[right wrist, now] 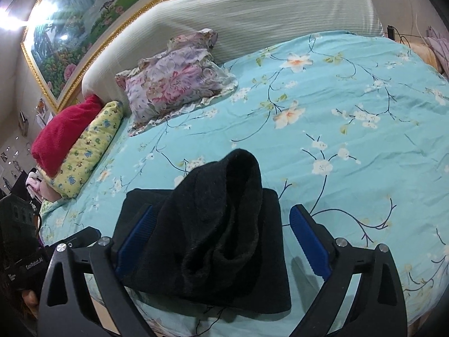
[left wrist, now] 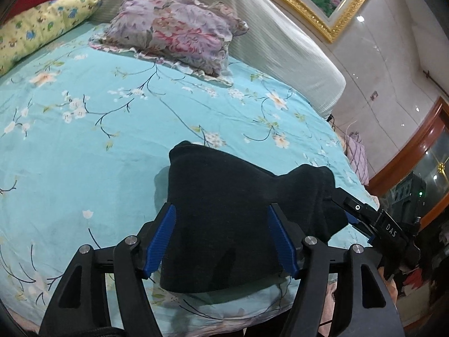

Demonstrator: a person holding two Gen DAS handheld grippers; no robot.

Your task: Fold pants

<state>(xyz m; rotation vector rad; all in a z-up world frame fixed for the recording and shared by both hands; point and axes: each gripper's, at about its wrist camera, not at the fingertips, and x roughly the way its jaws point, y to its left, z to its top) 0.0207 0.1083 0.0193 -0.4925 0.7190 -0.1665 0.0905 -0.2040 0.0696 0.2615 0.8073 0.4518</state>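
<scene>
The black pants (left wrist: 224, 219) lie folded into a small bundle near the front edge of the bed, also in the right wrist view (right wrist: 213, 233). My left gripper (left wrist: 221, 224) is open, its blue pads either side of the bundle. My right gripper (right wrist: 221, 224) is open, with a raised fold of the pants standing up between its pads; it shows at the right in the left wrist view (left wrist: 364, 219), beside the bundle's right end. Whether either touches the cloth I cannot tell.
The bed has a turquoise floral sheet (left wrist: 84, 140). A floral pillow (left wrist: 174, 31), a yellow pillow (left wrist: 42, 31) and a red cushion (right wrist: 64, 129) lie by the cream headboard (right wrist: 252, 11). A gold-framed painting (right wrist: 84, 28) hangs behind. The bed's front edge is just below the grippers.
</scene>
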